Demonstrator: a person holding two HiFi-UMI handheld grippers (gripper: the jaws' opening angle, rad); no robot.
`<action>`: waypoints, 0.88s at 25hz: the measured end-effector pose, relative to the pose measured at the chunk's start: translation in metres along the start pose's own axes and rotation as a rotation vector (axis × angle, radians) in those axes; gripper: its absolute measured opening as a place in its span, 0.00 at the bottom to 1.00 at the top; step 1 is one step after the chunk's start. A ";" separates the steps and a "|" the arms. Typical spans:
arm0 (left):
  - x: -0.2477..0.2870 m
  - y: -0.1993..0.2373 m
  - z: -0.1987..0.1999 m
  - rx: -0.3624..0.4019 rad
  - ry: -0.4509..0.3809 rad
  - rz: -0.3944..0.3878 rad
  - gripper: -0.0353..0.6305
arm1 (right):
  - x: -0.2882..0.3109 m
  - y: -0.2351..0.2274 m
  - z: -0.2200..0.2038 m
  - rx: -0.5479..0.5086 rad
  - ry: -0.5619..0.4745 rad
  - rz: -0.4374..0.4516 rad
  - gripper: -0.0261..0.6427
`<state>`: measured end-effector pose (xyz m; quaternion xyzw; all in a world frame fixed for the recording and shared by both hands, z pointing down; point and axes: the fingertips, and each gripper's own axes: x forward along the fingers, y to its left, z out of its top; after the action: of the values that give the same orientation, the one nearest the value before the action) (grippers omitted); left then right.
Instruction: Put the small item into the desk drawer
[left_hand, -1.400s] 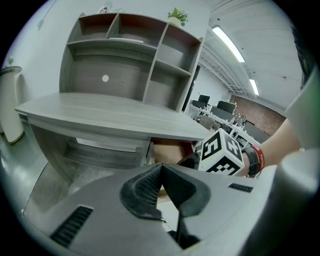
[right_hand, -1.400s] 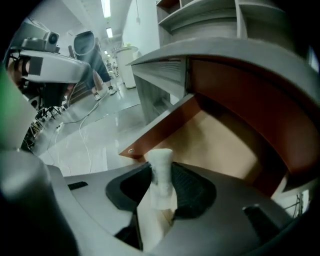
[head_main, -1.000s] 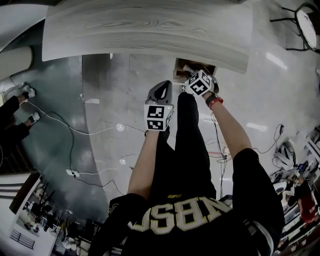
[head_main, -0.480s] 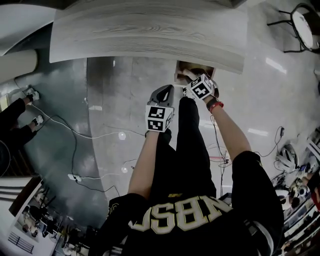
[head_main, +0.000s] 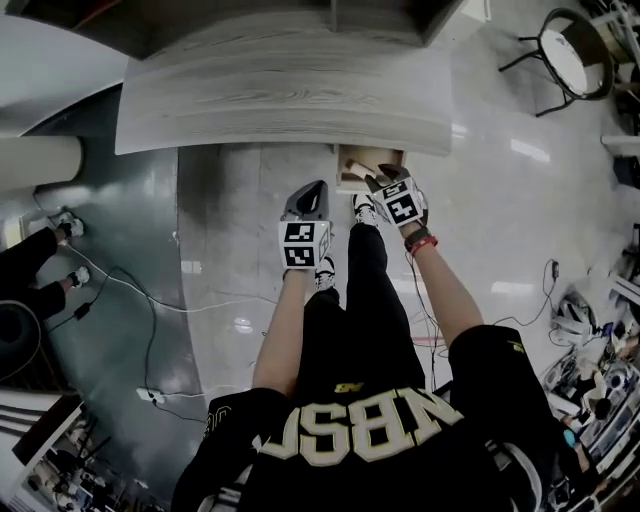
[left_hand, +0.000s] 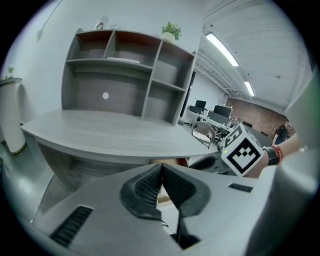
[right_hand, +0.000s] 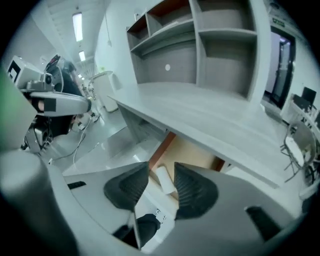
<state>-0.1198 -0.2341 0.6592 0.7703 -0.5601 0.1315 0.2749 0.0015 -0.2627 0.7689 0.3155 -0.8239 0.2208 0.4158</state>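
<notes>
Drawer (head_main: 375, 158) under the bench (head_main: 290, 90) stands open; head view hides its contents, but the right gripper view shows the small white item (right_hand: 164, 180) lying inside, seen between the wide, untouching right tongs (right_hand: 161, 167). Left tongs (left_hand: 161, 169) are pressed together, empty

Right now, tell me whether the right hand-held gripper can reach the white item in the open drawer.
Probably yes: the right hand-held gripper hangs open just over the white item in the drawer, with nothing between them.
</notes>
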 end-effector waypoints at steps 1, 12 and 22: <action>-0.002 0.000 0.006 0.006 -0.010 0.000 0.07 | -0.010 -0.003 0.005 0.021 -0.023 -0.018 0.28; -0.044 -0.011 0.072 0.065 -0.110 -0.033 0.07 | -0.118 0.004 0.060 0.146 -0.275 -0.167 0.25; -0.104 -0.036 0.136 0.105 -0.263 -0.043 0.07 | -0.219 0.031 0.102 0.248 -0.501 -0.221 0.18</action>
<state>-0.1362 -0.2216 0.4851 0.8060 -0.5671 0.0529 0.1611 0.0237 -0.2316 0.5286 0.4961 -0.8284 0.1884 0.1791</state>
